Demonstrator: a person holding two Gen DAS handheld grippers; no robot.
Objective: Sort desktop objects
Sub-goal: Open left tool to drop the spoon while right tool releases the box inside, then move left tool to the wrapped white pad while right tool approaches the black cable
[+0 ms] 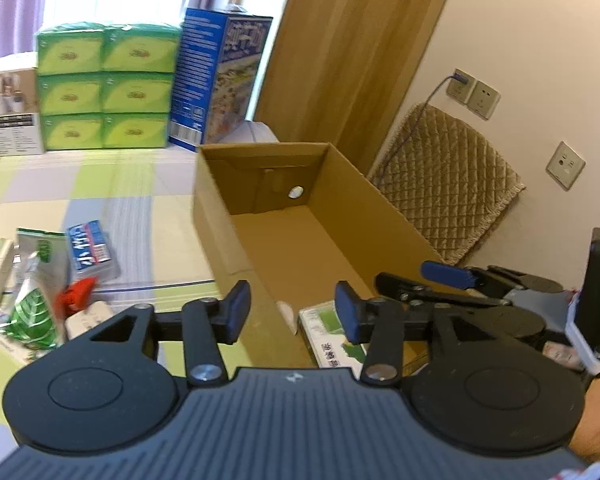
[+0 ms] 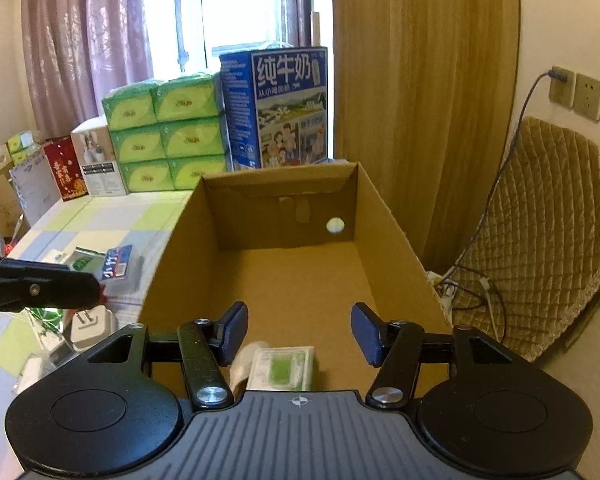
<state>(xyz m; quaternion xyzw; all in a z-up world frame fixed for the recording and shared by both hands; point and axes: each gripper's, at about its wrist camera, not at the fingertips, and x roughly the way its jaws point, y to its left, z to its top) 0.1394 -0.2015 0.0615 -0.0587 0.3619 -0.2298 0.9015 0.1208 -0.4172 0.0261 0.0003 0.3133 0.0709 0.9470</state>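
Brown cardboard box (image 2: 300, 264) sits open with a small green-and-white packet (image 2: 284, 368) inside. Both the left hand-held gripper (image 1: 290, 312) and the right hand-held gripper (image 2: 300, 334) are spread wide, holding nothing.

One cardboard box (image 2: 284, 264), six green tissue packs (image 2: 166, 136).

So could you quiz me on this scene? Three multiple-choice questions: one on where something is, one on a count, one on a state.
1. Where is the small green-and-white box?
A. On the chequered mat
B. Inside the cardboard box
C. On the green stack

2. How many green packs face the left camera?
A. Two
B. Four
C. Six

3. How do the right gripper jaws stand?
A. Open, empty
B. Shut on a box
C. Shut on a cable

Answers: 1 B, it lies on the carton floor at the near end. 2 C, two columns of three. 3 A, the pads stand apart with nothing between them.
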